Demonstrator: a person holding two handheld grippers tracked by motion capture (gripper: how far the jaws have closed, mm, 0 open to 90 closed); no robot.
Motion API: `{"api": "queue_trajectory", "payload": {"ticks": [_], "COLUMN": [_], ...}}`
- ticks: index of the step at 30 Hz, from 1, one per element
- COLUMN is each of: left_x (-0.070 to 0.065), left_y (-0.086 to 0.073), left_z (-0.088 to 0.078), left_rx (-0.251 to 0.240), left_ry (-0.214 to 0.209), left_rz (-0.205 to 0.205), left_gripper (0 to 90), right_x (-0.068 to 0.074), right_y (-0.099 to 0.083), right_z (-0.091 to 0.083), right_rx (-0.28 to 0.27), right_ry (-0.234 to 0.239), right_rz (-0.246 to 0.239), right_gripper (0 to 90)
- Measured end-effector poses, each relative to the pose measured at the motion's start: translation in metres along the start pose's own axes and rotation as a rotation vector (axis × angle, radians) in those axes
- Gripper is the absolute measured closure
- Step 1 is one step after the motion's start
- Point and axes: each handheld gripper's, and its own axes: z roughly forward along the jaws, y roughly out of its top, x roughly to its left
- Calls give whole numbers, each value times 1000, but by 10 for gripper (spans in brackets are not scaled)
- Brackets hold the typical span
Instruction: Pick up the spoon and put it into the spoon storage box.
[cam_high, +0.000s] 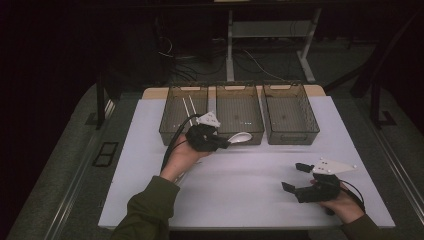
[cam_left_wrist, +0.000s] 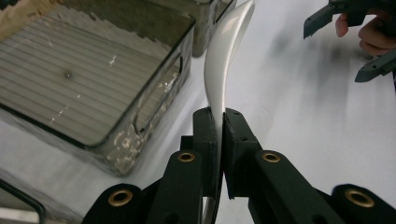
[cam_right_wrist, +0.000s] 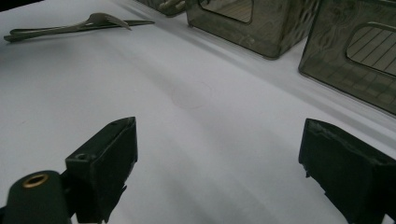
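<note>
Left gripper (cam_high: 226, 143) clamped, raised — right gripper (cam_high: 295, 176) wide open, low.

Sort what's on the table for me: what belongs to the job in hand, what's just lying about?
In the job:
- white spoon, clamped in the left gripper
- three grey bins

Lying about:
- fork on the white mat
- right gripper, open, holding nothing

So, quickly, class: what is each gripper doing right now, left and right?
Left gripper: shut on the white spoon, near the bins.
Right gripper: open, nothing between its jaws, low over the table.
</note>
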Motion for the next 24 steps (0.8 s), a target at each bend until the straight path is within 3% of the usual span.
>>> {"api": "queue_trajectory", "payload": {"ticks": [13,24], "left_x": [19,44], "left_y": [38,54], "left_z": [4,30], "left_rx": [-17,-13], "left_ry": [29,44], "left_rz": [39,22], "left_gripper": [842,842], "right_x": [-1,-2], "right_y": [0,0], "right_z": [-2,-4], "right_rx": [-6,-13], "right_ry": [-4,-10], "right_rz": [4,14], "right_gripper": [114,115]}}
